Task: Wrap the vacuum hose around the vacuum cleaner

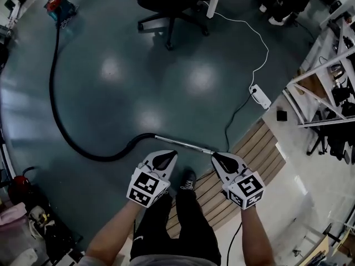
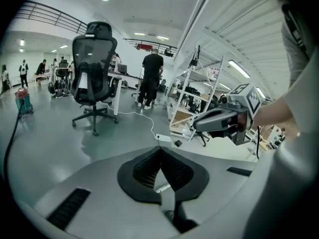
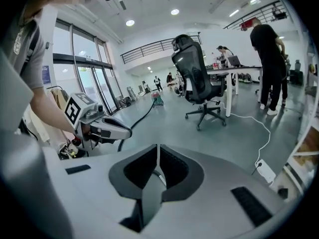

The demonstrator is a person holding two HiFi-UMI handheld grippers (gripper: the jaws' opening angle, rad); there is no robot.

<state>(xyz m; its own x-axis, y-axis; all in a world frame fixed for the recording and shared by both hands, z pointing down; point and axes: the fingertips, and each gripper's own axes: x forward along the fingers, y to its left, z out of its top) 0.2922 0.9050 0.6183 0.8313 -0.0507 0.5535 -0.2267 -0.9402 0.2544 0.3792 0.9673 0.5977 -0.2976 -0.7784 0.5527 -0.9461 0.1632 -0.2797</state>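
Vacuum hose, long, black and flexible (image 1: 102, 158), is in neither grasp. The left gripper (image 1: 172, 155) and right gripper (image 1: 217, 158) both have their jaws pressed together on nothing and hover over the hose's thin silver metal wand (image 1: 183, 144), one near each end of it. The hose lies unwrapped in a wide curve across the grey-green floor, ending at the small red and teal vacuum cleaner (image 1: 58, 7), well apart from the person. The task looks barely begun, at the reach for the wand. Next, I judge, a gripper must drop, open and clamp the wand, then carry it towards the cleaner so the hose can be looped round its body.
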